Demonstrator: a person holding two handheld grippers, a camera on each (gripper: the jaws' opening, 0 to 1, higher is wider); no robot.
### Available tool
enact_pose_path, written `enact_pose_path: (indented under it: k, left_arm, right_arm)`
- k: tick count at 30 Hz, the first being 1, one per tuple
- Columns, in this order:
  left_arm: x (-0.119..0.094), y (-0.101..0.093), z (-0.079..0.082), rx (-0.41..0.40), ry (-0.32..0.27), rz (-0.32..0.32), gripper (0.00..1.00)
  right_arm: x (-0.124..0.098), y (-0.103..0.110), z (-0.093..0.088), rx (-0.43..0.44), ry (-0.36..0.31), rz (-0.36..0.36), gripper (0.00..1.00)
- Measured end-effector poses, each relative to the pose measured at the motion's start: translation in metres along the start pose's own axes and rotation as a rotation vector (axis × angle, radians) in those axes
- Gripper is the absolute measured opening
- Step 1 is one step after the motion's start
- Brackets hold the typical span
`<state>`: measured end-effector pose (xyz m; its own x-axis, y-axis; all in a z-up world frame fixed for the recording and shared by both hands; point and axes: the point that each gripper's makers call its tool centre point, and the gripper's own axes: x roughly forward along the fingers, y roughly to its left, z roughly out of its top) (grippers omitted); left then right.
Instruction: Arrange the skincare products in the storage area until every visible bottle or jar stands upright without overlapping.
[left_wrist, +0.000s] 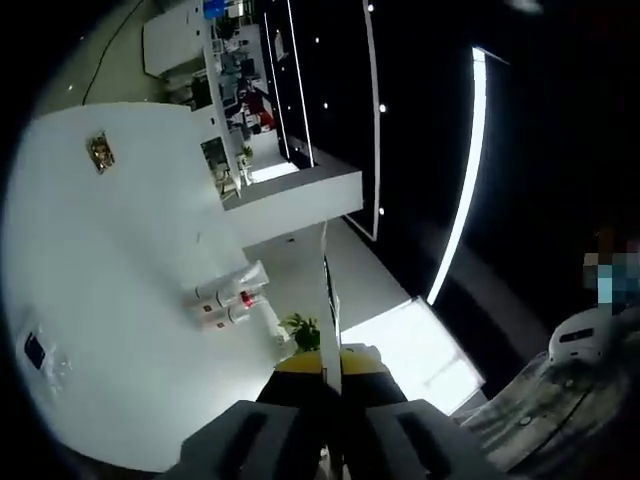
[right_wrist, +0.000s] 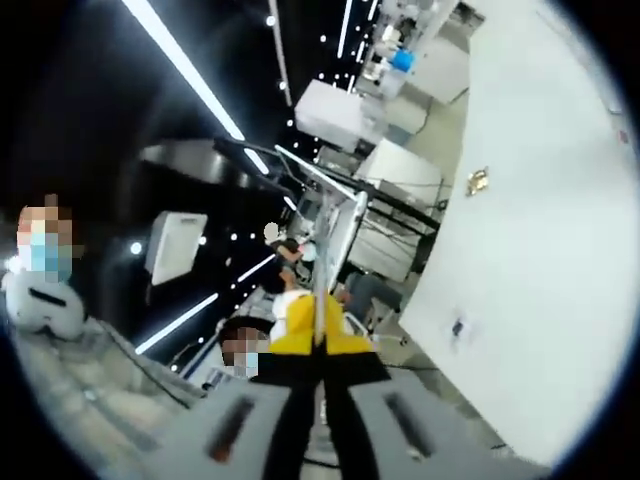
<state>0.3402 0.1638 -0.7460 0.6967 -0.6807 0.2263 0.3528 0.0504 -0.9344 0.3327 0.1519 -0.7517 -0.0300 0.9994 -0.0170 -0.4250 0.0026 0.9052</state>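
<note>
Both views heavily rolled, aimed high toward dark ceiling lights. Left gripper view looks along white table (left_wrist: 110, 300) from afar; right gripper view shares, probably, that table (right_wrist: 540, 250).

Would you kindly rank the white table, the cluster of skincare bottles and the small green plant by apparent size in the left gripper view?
1. white table, by far the largest.
2. cluster of skincare bottles.
3. small green plant, though it looks close to the cluster, so that order is unsure.

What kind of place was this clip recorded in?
Probably a large indoor lab or office hall: long ceiling light strips, white tables and shelving with equipment, plus seated people further back.
</note>
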Motion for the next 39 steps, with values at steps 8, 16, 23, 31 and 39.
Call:
enact_pose_path:
  k: [8,16,23,31,39]
  left_arm:
    - [-0.001,-0.002,0.001,-0.038,-0.001,-0.044,0.02]
    - [-0.001,-0.002,0.015,-0.046,-0.047,-0.04,0.01]
    - [-0.001,0.001,0.035,-0.062,-0.131,-0.053,0.01]
    - [-0.008,0.025,0.04,-0.04,-0.1,0.045,0.03]
    - [-0.014,0.045,0.058,-0.068,-0.123,0.079,0.06]
  right_arm:
    - [-0.007,0.001,0.005,0.041,-0.012,0.043,0.0]
    - [0.002,0.0,0.019,0.098,-0.1,0.071,0.02]
    - [0.029,0.0,0.0,0.081,-0.01,0.068,0.01]
    - [0.035,-0.018,0.001,0.081,0.017,0.03,0.0]
    - [0.033,-0.033,0.014,0.079,-0.007,-0.009,0.0]
